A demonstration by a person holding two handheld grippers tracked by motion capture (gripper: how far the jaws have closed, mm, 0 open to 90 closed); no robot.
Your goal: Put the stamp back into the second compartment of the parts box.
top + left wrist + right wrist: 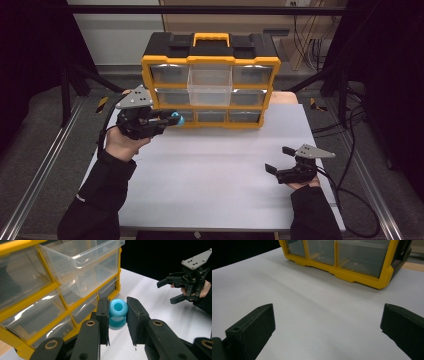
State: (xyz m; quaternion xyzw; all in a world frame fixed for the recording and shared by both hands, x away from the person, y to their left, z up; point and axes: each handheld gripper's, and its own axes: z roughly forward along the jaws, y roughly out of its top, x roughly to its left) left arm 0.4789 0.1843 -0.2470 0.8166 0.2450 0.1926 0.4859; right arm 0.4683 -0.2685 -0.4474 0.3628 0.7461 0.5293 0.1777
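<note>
A small light-blue spool-shaped piece with a hole through it [117, 312] is clamped between the jaws of my left gripper [117, 316]. From above, my left gripper [172, 119] hangs above the table in front of the lower left drawers of the yellow and black drawer cabinet [211, 80], the blue piece [177, 119] at its tips. One clear drawer [210, 86] in the top middle is pulled out. My right gripper [279, 159] rests low at the right of the white table [210, 175], jaws wide apart with nothing between them.
The cabinet [352, 262] stands at the table's far edge with several clear drawers shut. Metal frame rails run along both sides of the table, and cables lie on the floor at the right.
</note>
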